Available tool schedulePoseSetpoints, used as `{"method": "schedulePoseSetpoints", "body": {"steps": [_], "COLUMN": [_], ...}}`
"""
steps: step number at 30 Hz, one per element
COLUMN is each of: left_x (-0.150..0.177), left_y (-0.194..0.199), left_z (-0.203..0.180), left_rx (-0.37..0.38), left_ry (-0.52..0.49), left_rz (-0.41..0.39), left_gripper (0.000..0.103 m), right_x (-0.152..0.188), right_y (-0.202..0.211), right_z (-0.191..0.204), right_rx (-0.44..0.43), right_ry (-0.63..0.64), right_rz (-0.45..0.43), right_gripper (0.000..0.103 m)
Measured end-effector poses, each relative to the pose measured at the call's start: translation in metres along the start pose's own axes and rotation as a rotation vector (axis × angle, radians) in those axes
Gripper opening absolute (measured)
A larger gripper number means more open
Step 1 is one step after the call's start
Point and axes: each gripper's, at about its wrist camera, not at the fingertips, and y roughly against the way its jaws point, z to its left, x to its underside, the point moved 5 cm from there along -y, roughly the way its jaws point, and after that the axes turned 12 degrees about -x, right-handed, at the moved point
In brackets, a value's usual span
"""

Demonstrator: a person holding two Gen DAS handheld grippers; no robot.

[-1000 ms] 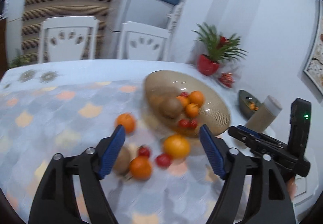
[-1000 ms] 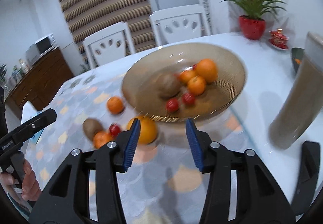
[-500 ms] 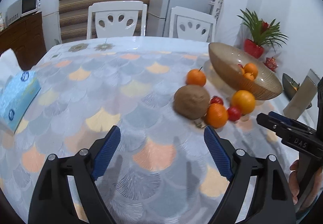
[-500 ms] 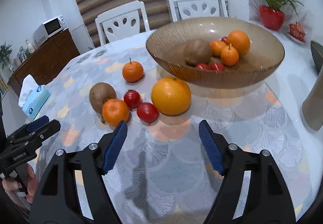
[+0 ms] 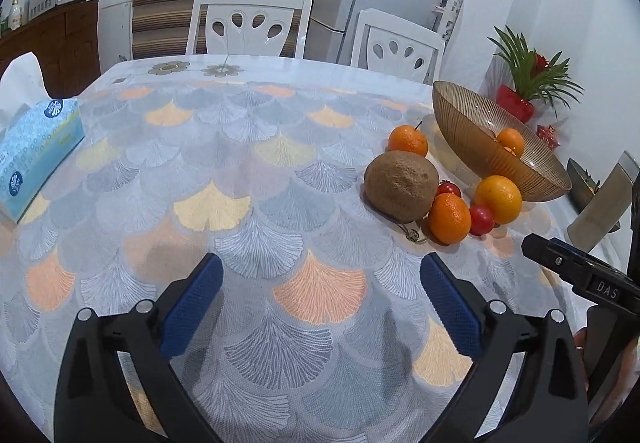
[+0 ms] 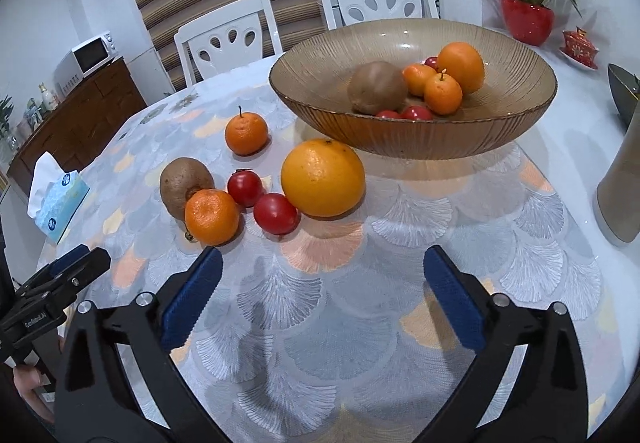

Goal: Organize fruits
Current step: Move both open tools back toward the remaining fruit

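With both tools held low over the patterned tablecloth [image 6: 400,283], the right gripper [image 6: 322,297] has its blue pads spread wide and holds nothing, and the left gripper [image 5: 320,305] is likewise parted and empty. Nearest the right gripper lies a mandarin [image 6: 212,212], touching a brown kiwi [image 6: 182,183] behind it. Just beside them sit two cherry tomatoes [image 6: 276,213], one behind the other, and the nearer one rests against a large orange [image 6: 323,177]. A second, stemmed mandarin [image 6: 245,133] stands apart, farther back. Beyond the cluster is the ribbed amber glass bowl [image 6: 520,91], already holding a kiwi, several citrus fruits and tomatoes.

I judge the mandarins light and slightly yielding, best taken across the widest part with a gentle squeeze. The tomatoes look smooth and thin-skinned; they may slip or split, so the pads should close softly around the middle. The large orange is probably the heaviest and nearly fills the open span, calling for a centred hold. The kiwi's rough skin should hold well, taken across its short axis. The bowl's glass rim calls for low, gentle releases.
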Motion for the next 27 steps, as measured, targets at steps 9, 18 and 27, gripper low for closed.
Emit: {"method": "schedulePoseSetpoints", "body": {"steps": [9,18,27], "left_x": [0.0007,0.0013,0.0016], "left_y": [-0.0031,-0.0037,-0.0042], "left_z": [0.0010,0.0016,0.0008], "left_rx": [-0.013,-0.014,-0.016], "left_ry": [-0.001,-0.004,-0.005], "left_rz": [0.010,0.013,0.017], "left_gripper": [0.098,0.098,0.098], "right_x": [0.0009,0.0002,0.0007], "right_y": [-0.0019,-0.0036,-0.0037], "right_z": [-0.0010,-0.0024,-0.0061], "right_rx": [0.003,-0.004,-0.007], "right_ry": [0.002,-0.013,-0.030], "right_rz": [0.012,0.018,0.019], "right_gripper": [0.100,0.100,0.100]}}
